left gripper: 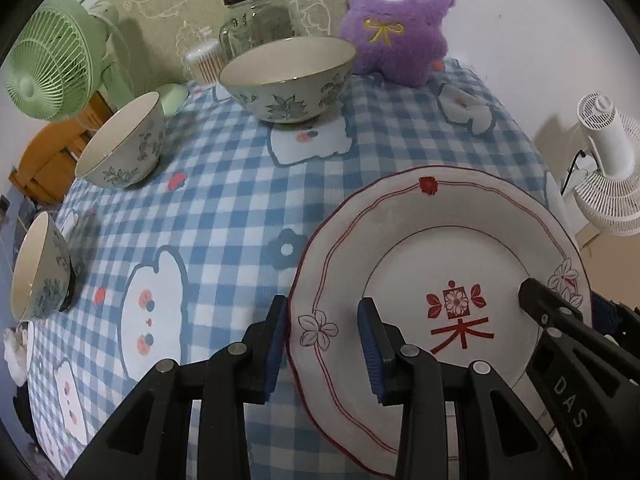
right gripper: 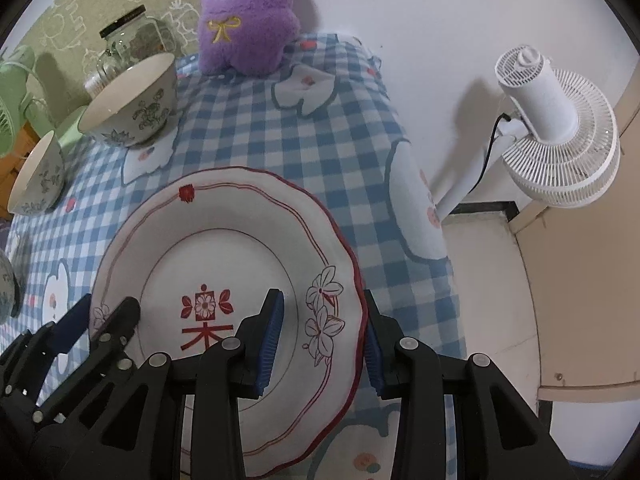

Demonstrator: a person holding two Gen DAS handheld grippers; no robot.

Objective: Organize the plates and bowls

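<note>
A: Where is the plate (left gripper: 436, 264)?

B: At the near right of the tabletop (left gripper: 224, 184), on the blue checked cloth, with a gripper at each side of it. Whether it lies flat on the cloth or is just off it, I cannot tell.

A: And the left gripper (left gripper: 326, 344)?

B: Its jaws stand partly apart and straddle the plate's left rim, one blue pad outside the edge, the other over the white face. I cannot tell whether the pads press on the rim.

A: The right gripper (right gripper: 324, 340)?

B: The same on the right rim, beside the painted flowers: one pad inside, one outside, jaws partly apart. Again the squeeze cannot be judged.

A: The bowls?

B: Three, all upright and apart from the plate. The big bowl (left gripper: 288, 76) stands at the far side in front of a glass jar (left gripper: 254, 16). A second bowl (left gripper: 124, 140) stands to its left, and a third bowl (left gripper: 40, 268) at the left edge.

A: Anything else?

B: A purple plush (left gripper: 400, 20) at the far edge, a green fan (left gripper: 48, 56) at the left, and a white fan (right gripper: 556, 128) off to the right of the table.
</note>
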